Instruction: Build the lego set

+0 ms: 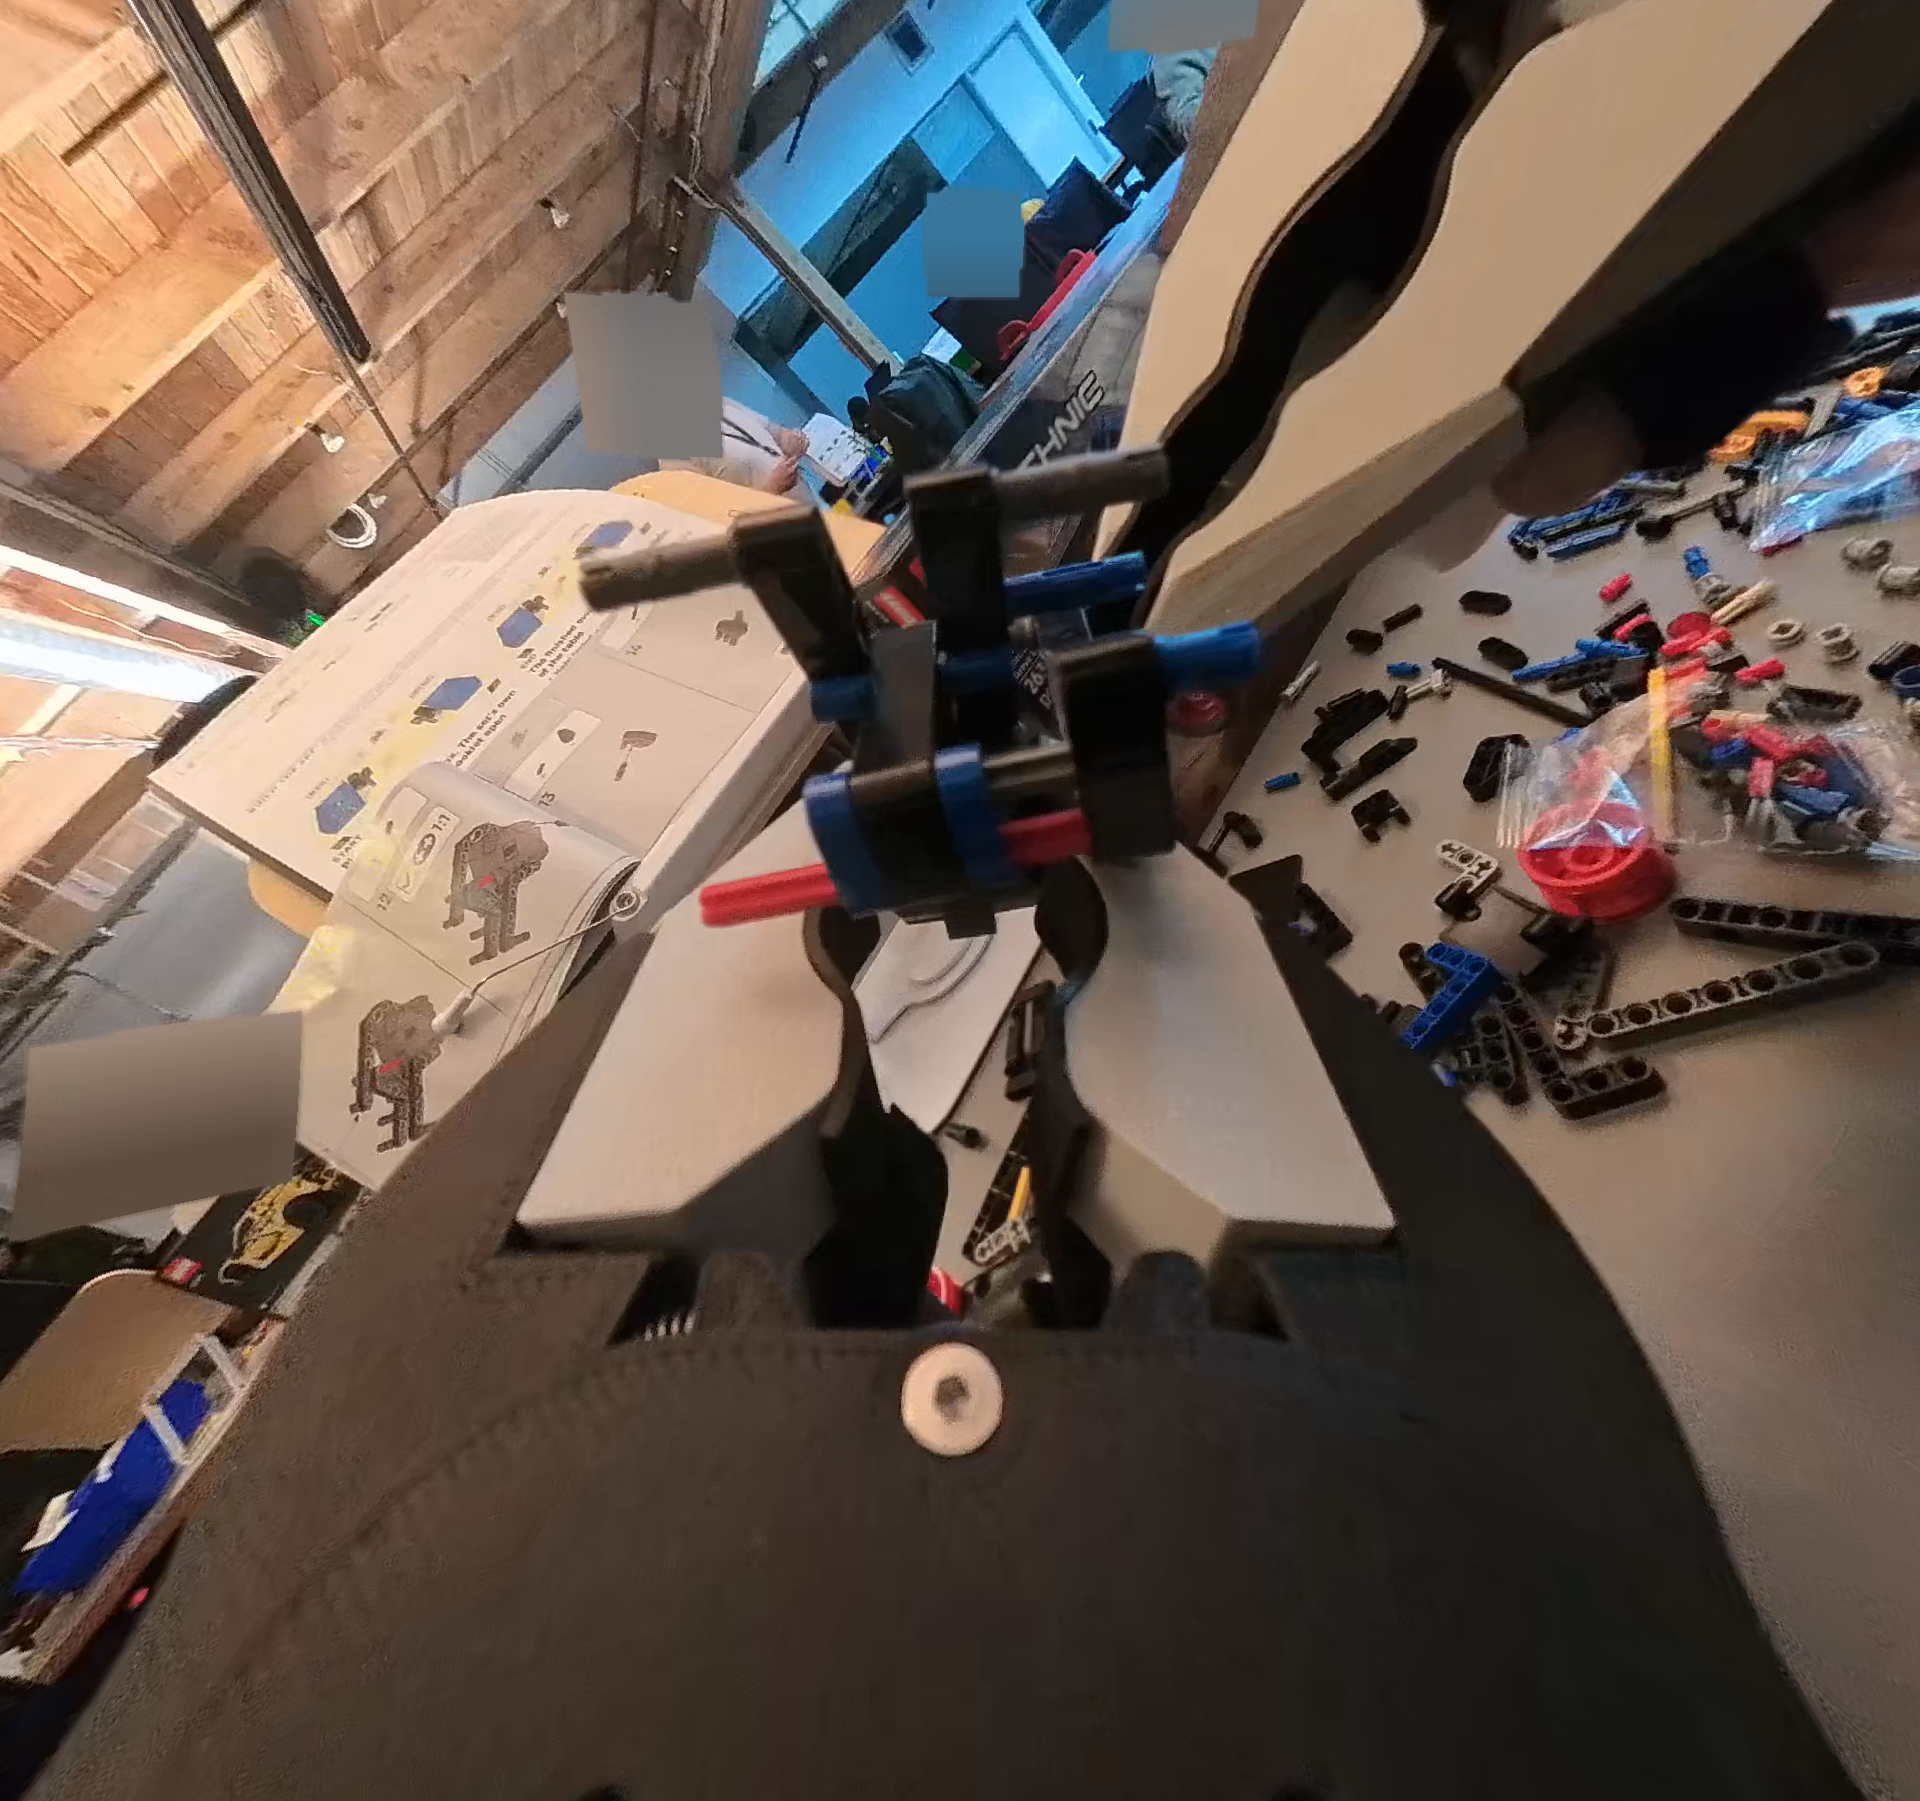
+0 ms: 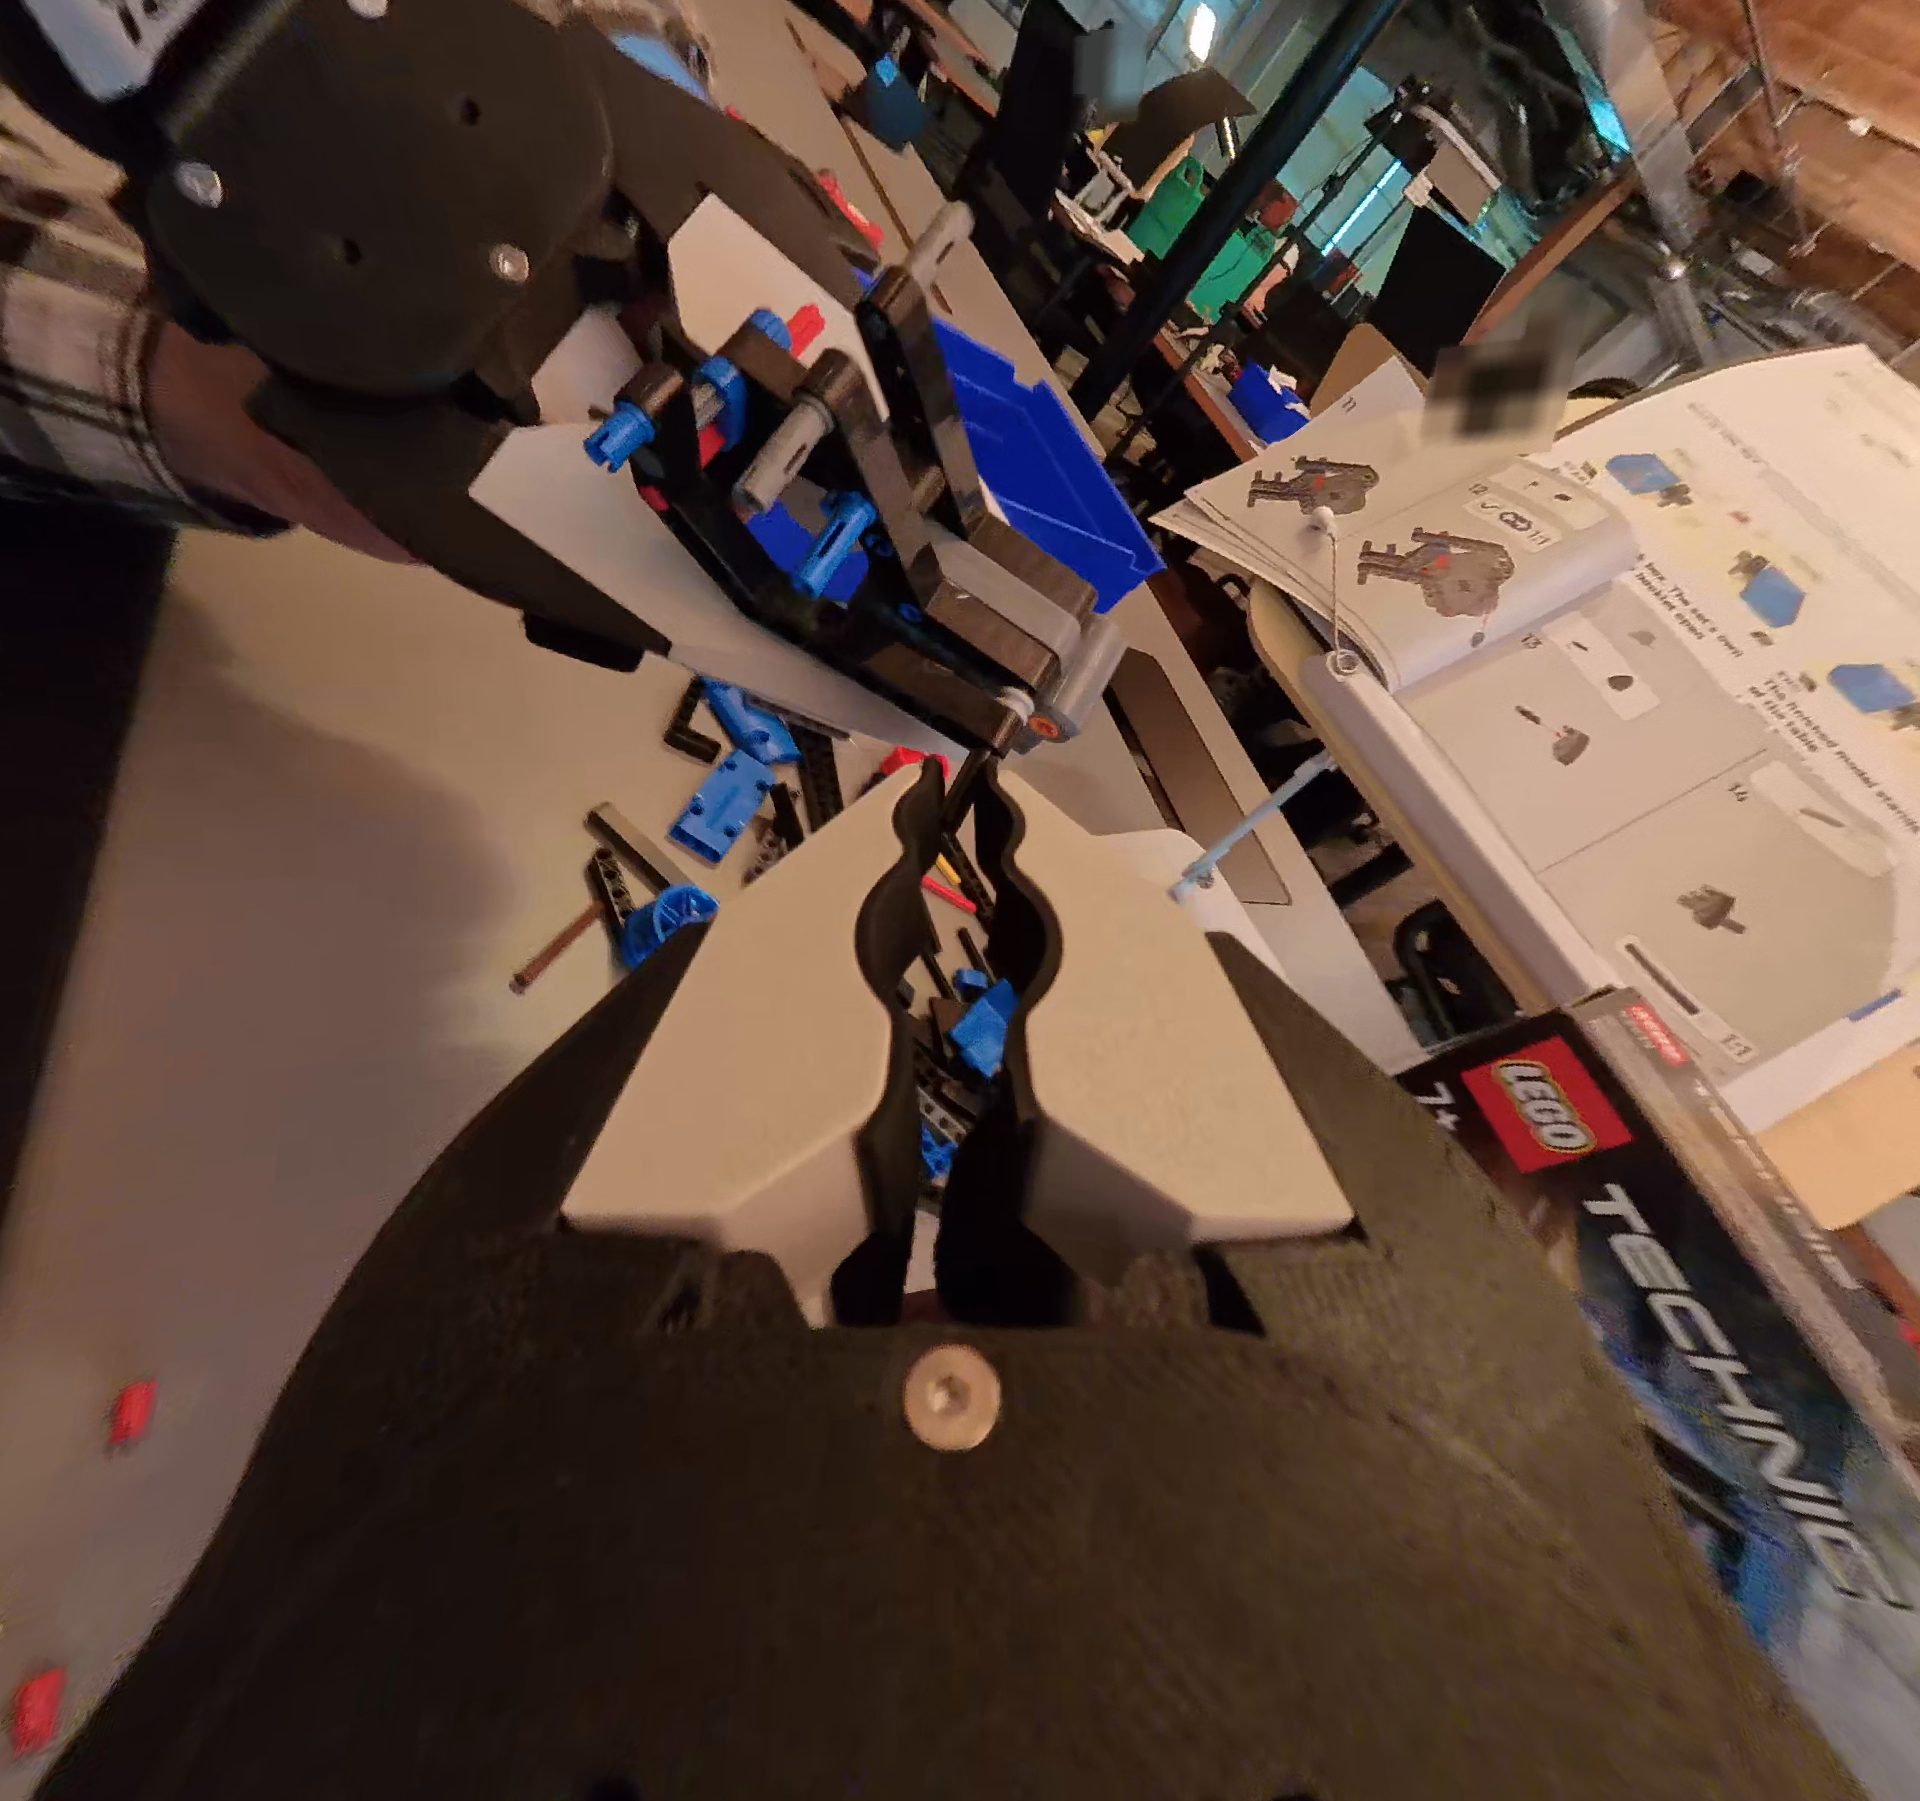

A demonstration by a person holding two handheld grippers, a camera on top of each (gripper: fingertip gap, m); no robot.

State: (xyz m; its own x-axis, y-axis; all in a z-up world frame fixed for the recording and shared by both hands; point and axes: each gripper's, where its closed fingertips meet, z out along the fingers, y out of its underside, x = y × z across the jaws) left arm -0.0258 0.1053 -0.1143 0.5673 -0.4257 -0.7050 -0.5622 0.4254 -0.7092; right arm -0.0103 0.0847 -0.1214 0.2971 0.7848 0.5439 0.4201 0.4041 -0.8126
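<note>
My left gripper [image 1: 951, 904] is shut on a part-built lego assembly [image 1: 966, 712] of black beams, blue pins, a red axle and grey axles, and holds it above the table. My right gripper [image 2: 961, 783] is shut on a thin black axle [image 2: 977, 759] whose far end meets the lower corner of the assembly [image 2: 894, 463]. The right gripper also shows in the left wrist view [image 1: 1143, 525], coming in from the upper right behind the assembly. The left gripper [image 2: 810, 525] shows at the upper left of the right wrist view, held by a hand in a plaid sleeve.
An open instruction booklet [image 1: 520, 712] [image 2: 1610, 660] lies beyond the assembly. Several loose pieces [image 1: 1558, 1013] and a bag with a red wheel [image 1: 1590, 858] are spread on the grey table. A blue bin [image 2: 1039, 473] and the set's box [image 2: 1662, 1232] stand nearby. The tips of both grippers are at nearly the same place.
</note>
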